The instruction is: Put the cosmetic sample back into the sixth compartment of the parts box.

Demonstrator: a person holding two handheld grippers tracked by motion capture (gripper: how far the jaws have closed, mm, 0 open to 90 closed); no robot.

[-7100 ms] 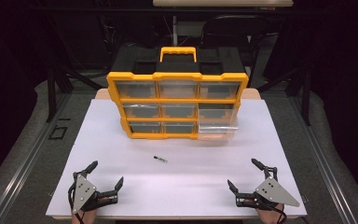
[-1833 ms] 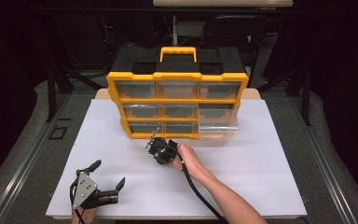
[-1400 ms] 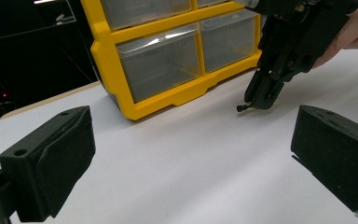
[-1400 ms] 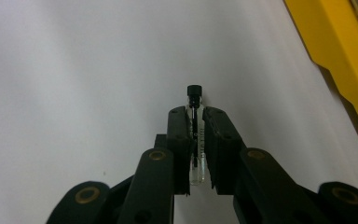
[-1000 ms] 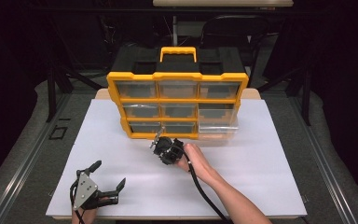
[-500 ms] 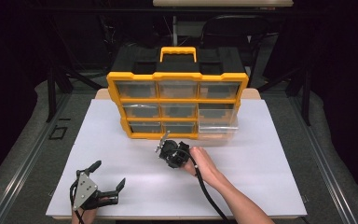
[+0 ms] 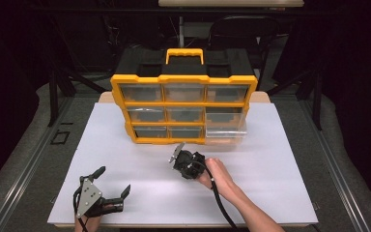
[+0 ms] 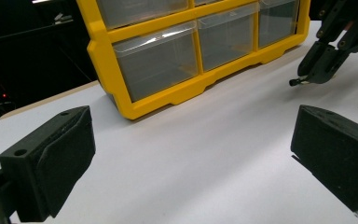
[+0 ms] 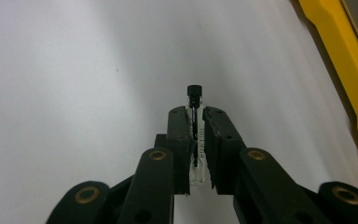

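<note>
Progress: small glass vial [image 9: 195,135] with a black cap is already picked up; stowing it in the organiser is still to do, by my judgement.
Right tongs [image 7: 178,153]: clamped on the vial, just in front of the organiser's bottom row.
Left tongs [image 7: 112,181]: spread wide, nothing between them, resting near the table [image 7: 280,159] front edge.
Organiser [image 7: 183,108]: yellow frame, clear drawers; lower-right drawer [image 7: 225,130] pulled out, likely the target.
Contents: drawers look empty, though glare hides some.
</note>
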